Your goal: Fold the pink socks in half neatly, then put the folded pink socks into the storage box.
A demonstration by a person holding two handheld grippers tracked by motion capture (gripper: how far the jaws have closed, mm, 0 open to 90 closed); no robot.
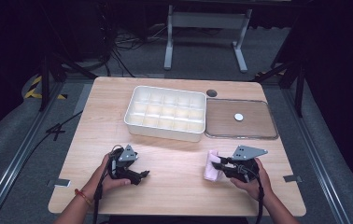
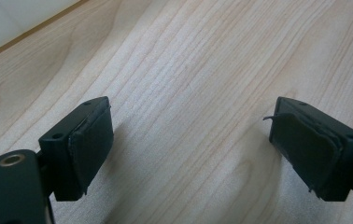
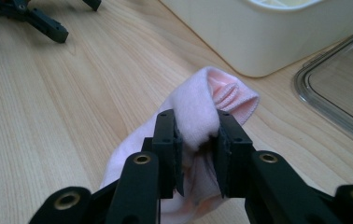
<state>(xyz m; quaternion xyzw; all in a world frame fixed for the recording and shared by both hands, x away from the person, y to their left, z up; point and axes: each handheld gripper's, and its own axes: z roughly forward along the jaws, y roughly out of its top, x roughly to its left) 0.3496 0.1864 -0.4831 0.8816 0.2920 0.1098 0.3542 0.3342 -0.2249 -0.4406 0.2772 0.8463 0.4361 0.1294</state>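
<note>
**Materials and finishes noted**

We find the table (image 1: 174, 186) topped in pale wood with a fine, even grain and a smooth matt face. The compartment box (image 1: 165, 113) looks like white plastic, smooth with a soft sheen. Beside it, the lid (image 1: 241, 119) appears clear, glossy plastic. The sock (image 3: 198, 116) is soft pink knit cloth, ribbed at its cuff. The right gripper (image 3: 197, 140) and left gripper (image 2: 191, 135) are matt black plastic; we see dull, slightly worn pads (image 2: 90, 140) and brass-coloured metal inserts.
</note>
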